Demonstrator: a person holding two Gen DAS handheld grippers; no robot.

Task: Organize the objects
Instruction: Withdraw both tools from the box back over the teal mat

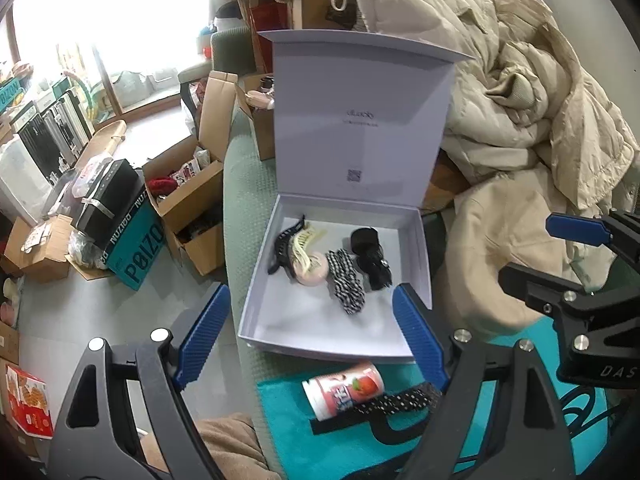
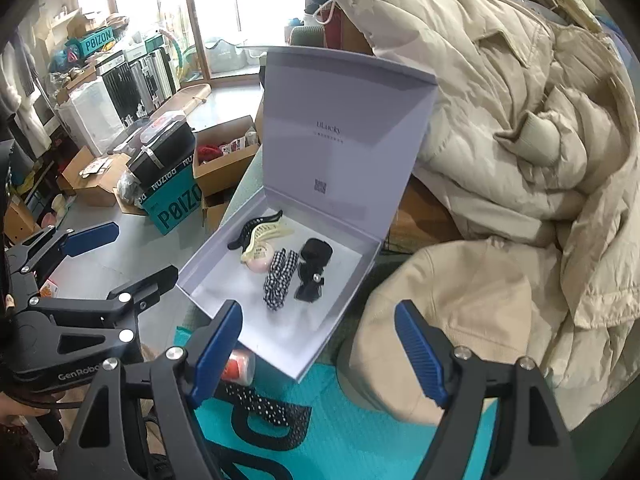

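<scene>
Polka-dot band [image 1: 394,402] beside can [image 1: 345,388], beige coats [image 1: 532,120] crowding box [image 1: 424,240].

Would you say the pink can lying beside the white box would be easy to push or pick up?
The pink can lies on its side, so a push would probably roll it. Its glossy label looks slippery. The polka-dot headband rests against it and might drag along.

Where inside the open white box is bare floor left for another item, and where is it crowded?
Free: the near half of the white box, between its front wall and the checked scrunchie. Crowded: the far half, where hair claws, scrunchie and black bow cluster.
</scene>
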